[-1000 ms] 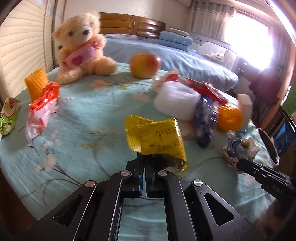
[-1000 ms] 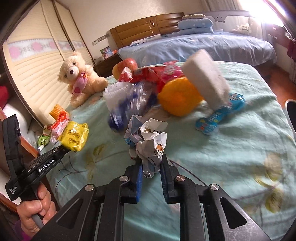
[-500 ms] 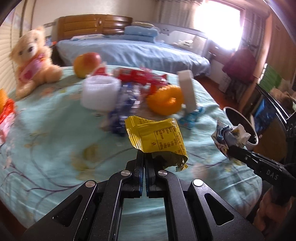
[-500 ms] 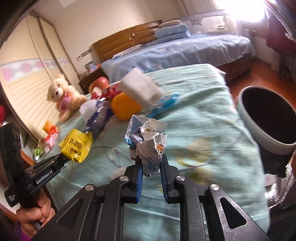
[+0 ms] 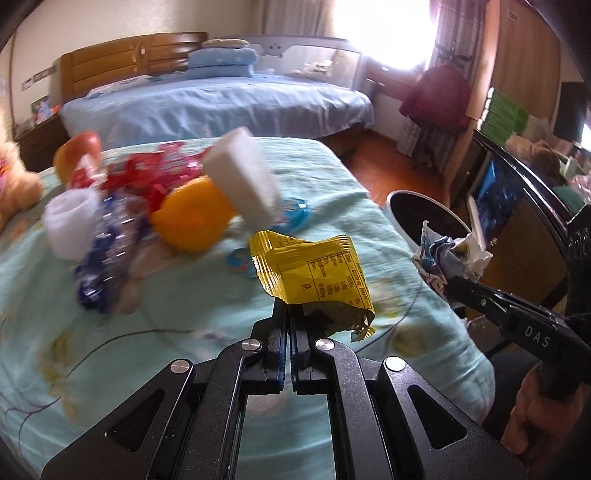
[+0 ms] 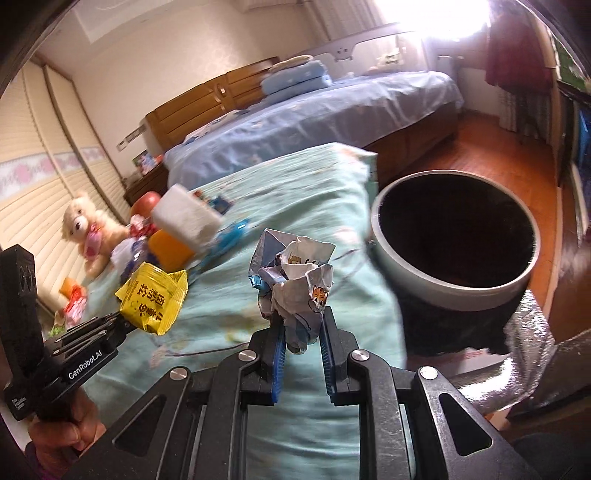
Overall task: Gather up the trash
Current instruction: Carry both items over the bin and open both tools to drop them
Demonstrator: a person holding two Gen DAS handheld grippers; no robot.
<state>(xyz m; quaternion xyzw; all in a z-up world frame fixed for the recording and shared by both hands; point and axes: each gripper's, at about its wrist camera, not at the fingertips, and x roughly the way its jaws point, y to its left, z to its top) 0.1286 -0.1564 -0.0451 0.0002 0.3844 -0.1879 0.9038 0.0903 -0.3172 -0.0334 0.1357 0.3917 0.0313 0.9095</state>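
You face a bedroom: a bed with blue sheets (image 5: pixel 221 107) and a wooden headboard (image 5: pixel 125 59) at the far side, a glaring bright window (image 5: pixel 384 33) to the right, a reddish wooden floor (image 6: pixel 491 147), and pale slatted wardrobe doors (image 6: pixel 40 177) on the left.

Pile on the bench (image 5: pixel 325 177) motion-blurred: white block (image 5: pixel 242 175), orange fruit (image 5: pixel 192 218), blue-labelled bottle (image 5: pixel 105 251) lack sharp edges; bottle label unreadable. Teddy bear (image 5: pixel 14 188) cut by the left wrist view's left edge, only one flank seen. Trash bin (image 6: pixel 454 240) interior black, contents indiscernible; its lower body hidden behind the bench edge. Yellow wrapper (image 5: pixel 314 273): bottom edge hidden between the left fingers (image 5: pixel 275 325). Small print on crumpled paper (image 6: pixel 295 280) too small to read.
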